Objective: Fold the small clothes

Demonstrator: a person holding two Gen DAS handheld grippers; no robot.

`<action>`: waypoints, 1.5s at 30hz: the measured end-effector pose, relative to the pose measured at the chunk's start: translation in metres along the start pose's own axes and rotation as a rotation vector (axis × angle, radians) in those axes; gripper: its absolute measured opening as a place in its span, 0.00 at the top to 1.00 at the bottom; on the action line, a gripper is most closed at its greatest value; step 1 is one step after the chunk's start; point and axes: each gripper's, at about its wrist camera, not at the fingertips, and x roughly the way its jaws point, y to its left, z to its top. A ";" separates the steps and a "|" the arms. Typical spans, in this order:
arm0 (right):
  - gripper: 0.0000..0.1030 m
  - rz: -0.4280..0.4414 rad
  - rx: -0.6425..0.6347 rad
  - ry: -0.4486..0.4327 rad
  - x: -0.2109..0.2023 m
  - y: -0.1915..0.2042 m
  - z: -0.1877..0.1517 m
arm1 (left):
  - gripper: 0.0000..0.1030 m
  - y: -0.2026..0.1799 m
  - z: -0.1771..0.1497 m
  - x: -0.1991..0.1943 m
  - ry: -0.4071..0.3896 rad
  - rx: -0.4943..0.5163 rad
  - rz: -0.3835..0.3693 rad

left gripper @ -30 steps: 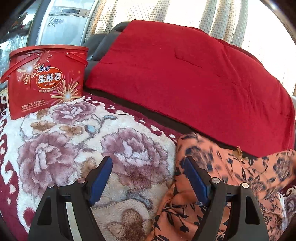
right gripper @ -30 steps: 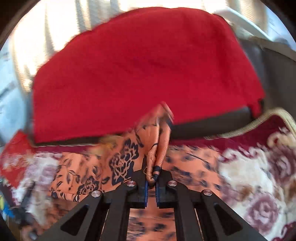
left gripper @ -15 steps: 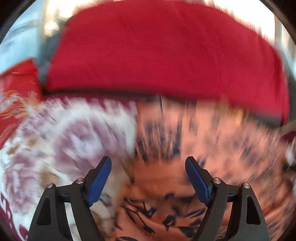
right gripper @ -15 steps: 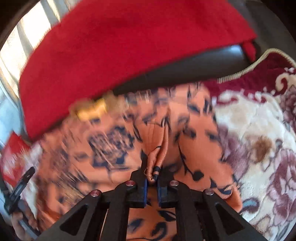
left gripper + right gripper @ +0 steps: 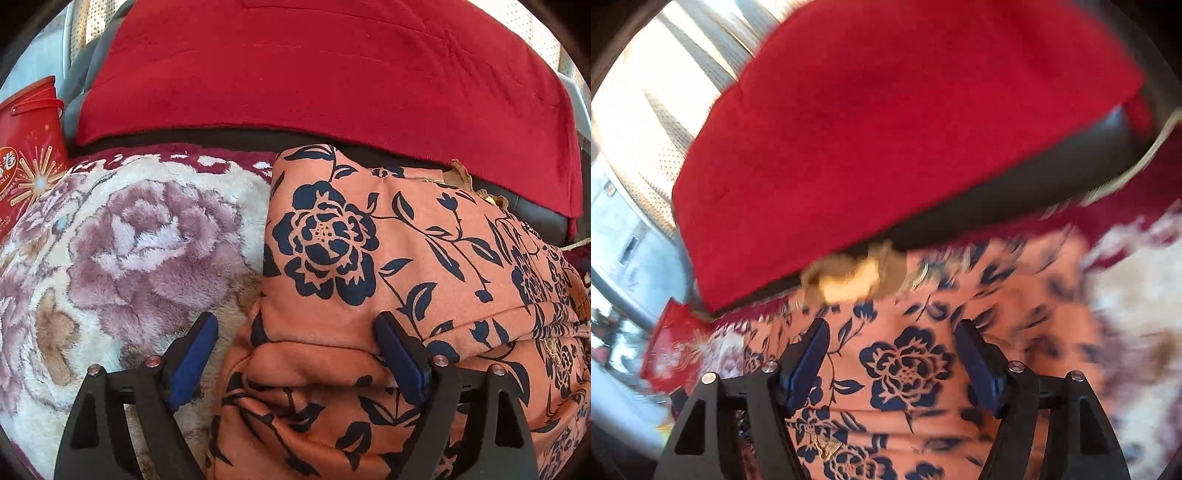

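An orange garment with dark blue flowers [image 5: 388, 266] lies folded over on a plush floral blanket [image 5: 122, 251]. My left gripper [image 5: 295, 343] is open and empty, low over the garment's left edge. The garment fills the right wrist view [image 5: 923, 369], with a tan collar trim [image 5: 853, 280] at its far edge. My right gripper [image 5: 894, 350] is open and empty just above the cloth. The right wrist view is blurred by motion.
A red blanket [image 5: 314, 74] covers a dark sofa back [image 5: 1015, 199] behind the garment. A red egg-roll box [image 5: 26, 147] stands at the far left, and shows in the right wrist view [image 5: 676, 347]. Curtains [image 5: 657, 96] hang behind.
My right gripper has let go of the garment fold and opened, the cloth now lying flat. My left gripper has moved right over the garment, staying open.
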 end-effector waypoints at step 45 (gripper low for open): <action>0.08 -0.080 0.151 0.080 -0.185 -0.089 -0.249 | 0.11 0.051 -0.134 -0.157 0.081 -0.041 -0.073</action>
